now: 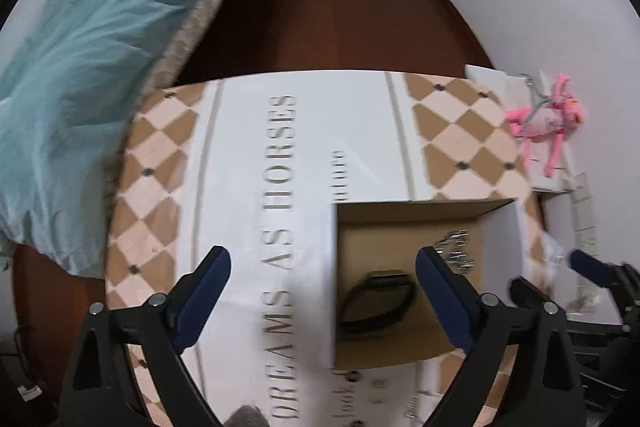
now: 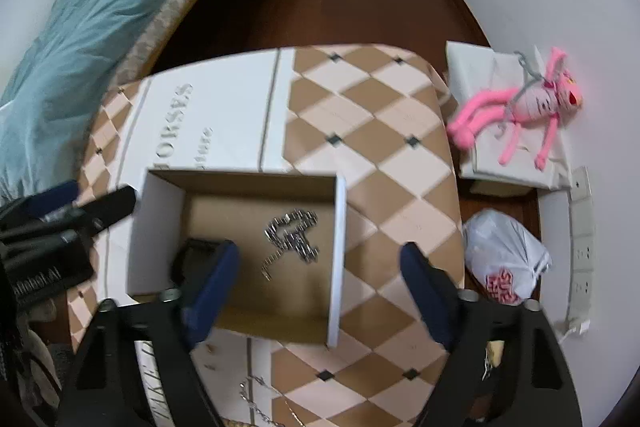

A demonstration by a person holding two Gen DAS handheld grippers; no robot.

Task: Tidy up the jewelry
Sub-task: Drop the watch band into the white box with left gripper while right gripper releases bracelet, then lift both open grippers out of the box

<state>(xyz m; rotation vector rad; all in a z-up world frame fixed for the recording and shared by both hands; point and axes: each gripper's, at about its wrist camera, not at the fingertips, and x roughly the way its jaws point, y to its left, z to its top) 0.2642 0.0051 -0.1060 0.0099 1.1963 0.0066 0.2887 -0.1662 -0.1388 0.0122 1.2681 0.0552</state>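
Observation:
An open cardboard box (image 2: 340, 227) with white walls sits on the patterned table (image 2: 380, 131); it also shows in the left wrist view (image 1: 330, 267). Inside lie a silver chain (image 2: 294, 233) and a black band (image 1: 378, 301), partly hidden behind my right finger in the right wrist view (image 2: 188, 251). More chains (image 2: 260, 399) lie on the table near its front edge. My left gripper (image 1: 324, 263) is open and empty over the box's left wall. My right gripper (image 2: 320, 257) is open and empty above the box's near right part.
A bed with a teal blanket (image 2: 80, 39) stands to the left. A white box with a pink plush toy (image 2: 528, 107) sits to the right of the table. A white plastic bag (image 2: 504, 259) lies on the floor below it, beside a power strip (image 2: 582, 243).

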